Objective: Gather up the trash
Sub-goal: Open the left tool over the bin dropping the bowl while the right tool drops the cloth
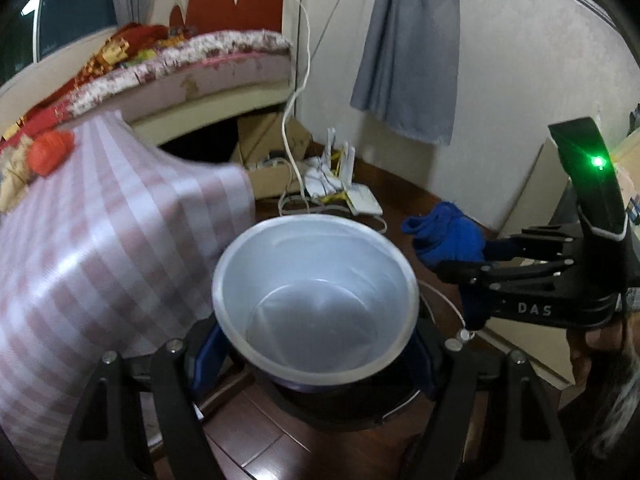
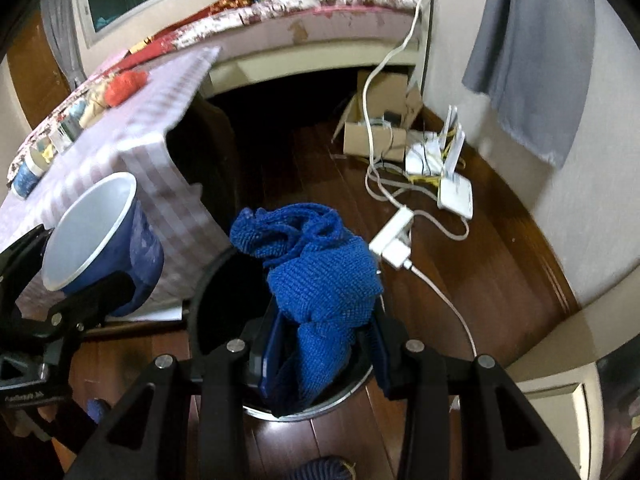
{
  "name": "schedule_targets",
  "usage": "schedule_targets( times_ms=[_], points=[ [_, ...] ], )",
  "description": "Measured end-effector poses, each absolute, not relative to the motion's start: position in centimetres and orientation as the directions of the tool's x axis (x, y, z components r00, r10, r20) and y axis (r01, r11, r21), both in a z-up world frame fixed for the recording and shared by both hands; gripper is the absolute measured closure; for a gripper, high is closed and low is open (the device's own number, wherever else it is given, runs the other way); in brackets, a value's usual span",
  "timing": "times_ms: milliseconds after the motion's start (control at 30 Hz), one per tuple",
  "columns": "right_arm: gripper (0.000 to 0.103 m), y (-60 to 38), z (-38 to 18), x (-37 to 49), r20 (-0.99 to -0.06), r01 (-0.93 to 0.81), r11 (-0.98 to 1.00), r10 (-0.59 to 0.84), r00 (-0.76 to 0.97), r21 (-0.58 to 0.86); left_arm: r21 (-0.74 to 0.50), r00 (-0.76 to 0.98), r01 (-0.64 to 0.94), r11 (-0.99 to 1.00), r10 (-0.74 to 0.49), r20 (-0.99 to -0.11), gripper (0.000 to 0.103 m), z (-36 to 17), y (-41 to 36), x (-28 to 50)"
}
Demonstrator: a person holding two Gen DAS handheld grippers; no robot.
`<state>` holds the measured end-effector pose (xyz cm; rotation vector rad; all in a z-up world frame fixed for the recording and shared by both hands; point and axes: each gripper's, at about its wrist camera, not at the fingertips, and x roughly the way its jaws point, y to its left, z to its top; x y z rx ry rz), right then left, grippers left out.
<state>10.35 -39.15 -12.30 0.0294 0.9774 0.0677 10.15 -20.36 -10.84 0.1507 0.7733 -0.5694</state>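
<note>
Both hands are loaded and poised over the bin, so the collecting looks about midway. The left gripper (image 1: 316, 344) is clamped around a blue paper cup (image 1: 314, 300), white inside and seemingly with nothing in it, held with its mouth tipped toward the camera; from the other side the same cup (image 2: 100, 240) hangs just beside the hanging edge of the pink checked tablecloth (image 2: 168, 168). The right gripper (image 2: 320, 356) grips a crumpled blue knitted cloth (image 2: 320, 272), bunched up above its fingers and trailing down between them. Directly beneath it sits the dark round trash bin (image 2: 224, 300) on the wooden floor (image 2: 480, 280), its rim partly hidden by the cloth. Neither item has gone in yet, as far as I can tell; the bin's inside is too dark to say what it already holds. On the table, an orange lump (image 2: 126, 86) and a row of small items (image 2: 52, 148) lie well apart from the grippers, and I would guess some of those are left to gather. Off by the wall, a cardboard box (image 2: 376, 136) and tangled white cables (image 2: 404, 220) lie untouched.
</note>
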Motion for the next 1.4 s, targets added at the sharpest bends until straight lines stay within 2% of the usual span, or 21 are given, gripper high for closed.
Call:
schedule_targets(
  times_ms=[433,467,500,533,600,800,933,1033,1400],
  points=[
    [0.061,-38.6,-18.7,12.8,-0.899,-0.144,0.988,0.114,0.422,0.057,-0.162,0.424,0.547,0.821,-0.439,-0.792,0.026,-16.4,-21.9,12.1],
    [0.060,-38.4,-18.9,12.9,-0.901,-0.150,0.987,0.114,0.419,0.055,-0.183,0.411,0.546,0.817,-0.452,-0.792,0.024,-16.6,-21.8,12.3],
    [0.054,-38.3,-19.3,13.1,-0.904,-0.156,0.986,0.114,0.411,0.054,-0.213,0.390,0.546,0.811,-0.471,-0.791,0.008,-17.0,-21.7,12.7],
    [0.037,-38.3,-19.8,13.5,-0.912,-0.152,0.988,0.097,0.398,0.038,-0.228,0.380,0.533,0.815,-0.472,-0.796,0.001,-17.3,-21.6,12.9],
    [0.020,-38.8,-20.6,13.6,-0.915,-0.113,0.993,0.028,0.403,-0.020,-0.229,0.388,0.499,0.836,-0.452,-0.803,0.001,-17.8,-20.9,13.5],
    [0.019,-40.7,-20.9,14.0,-0.922,-0.025,0.999,-0.012,0.388,-0.023,-0.176,0.420,0.410,0.895,-0.357,-0.834,0.001,-18.7,-19.0,13.7],
    [0.003,-39.9,-20.4,13.9,-0.917,-0.034,0.998,-0.032,0.397,-0.049,-0.120,0.453,0.390,0.913,-0.304,-0.838,0.001,-18.4,-18.6,13.2],
    [0.002,-39.1,-20.2,14.2,-0.912,-0.046,0.997,-0.035,0.410,-0.059,-0.076,0.487,0.387,0.919,-0.274,-0.830,0.001,-17.6,-18.2,12.4],
    [0.001,-36.4,-17.4,12.7,-0.880,-0.075,0.994,-0.031,0.474,-0.075,-0.062,0.533,0.359,0.931,-0.259,-0.806,0.001,-15.0,-16.1,11.6]
  ],
)
